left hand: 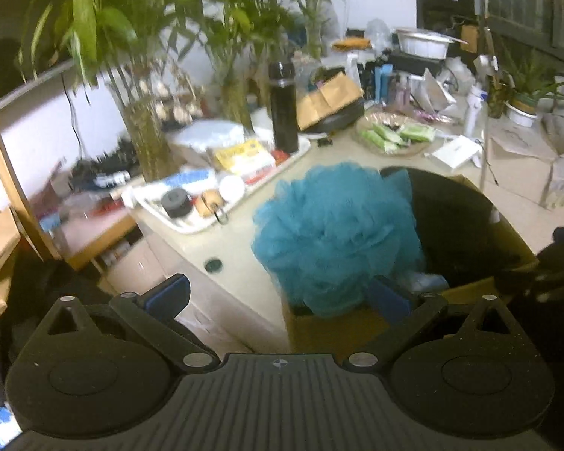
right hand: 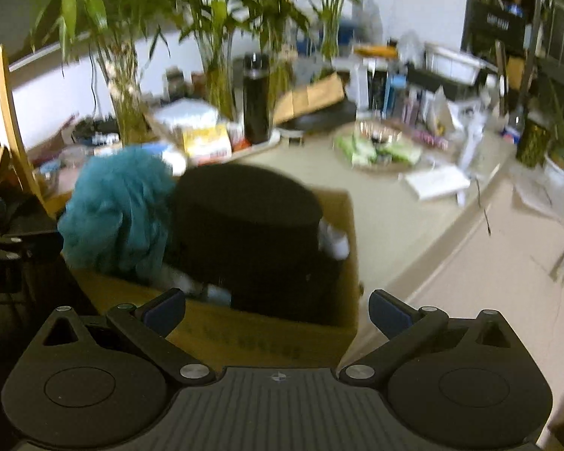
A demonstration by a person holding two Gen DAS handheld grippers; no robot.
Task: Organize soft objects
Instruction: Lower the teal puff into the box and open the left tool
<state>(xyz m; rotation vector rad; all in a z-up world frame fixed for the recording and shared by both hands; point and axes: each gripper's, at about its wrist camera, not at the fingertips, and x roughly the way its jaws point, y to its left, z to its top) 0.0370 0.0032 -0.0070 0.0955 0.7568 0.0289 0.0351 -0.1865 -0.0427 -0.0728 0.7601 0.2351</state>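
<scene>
**Teal bath pouf sits in the cardboard box**

The teal mesh bath pouf (left hand: 334, 240) rests in the cardboard box (right hand: 342, 300), touching a black cushion (right hand: 252, 225) at its 3 o'clock. The left gripper (left hand: 280, 295) stands spread wide, nothing pinched. The right gripper (right hand: 278, 310) is spread too, empty. A black flask (left hand: 283, 107) stands at 12 o'clock.

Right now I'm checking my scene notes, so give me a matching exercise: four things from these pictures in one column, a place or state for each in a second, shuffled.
Things:
1. teal mesh bath pouf
2. black flask
3. green packets
4. left gripper

Places or states:
A. lying in a shallow round basket on the counter
B. jaws wide open, nothing pressed between them
C. standing upright on the white tray
D. sitting at the edge of the cardboard box, beside a black soft item

Pairs: 1-D, 2-C, 3-A, 4-B
</scene>
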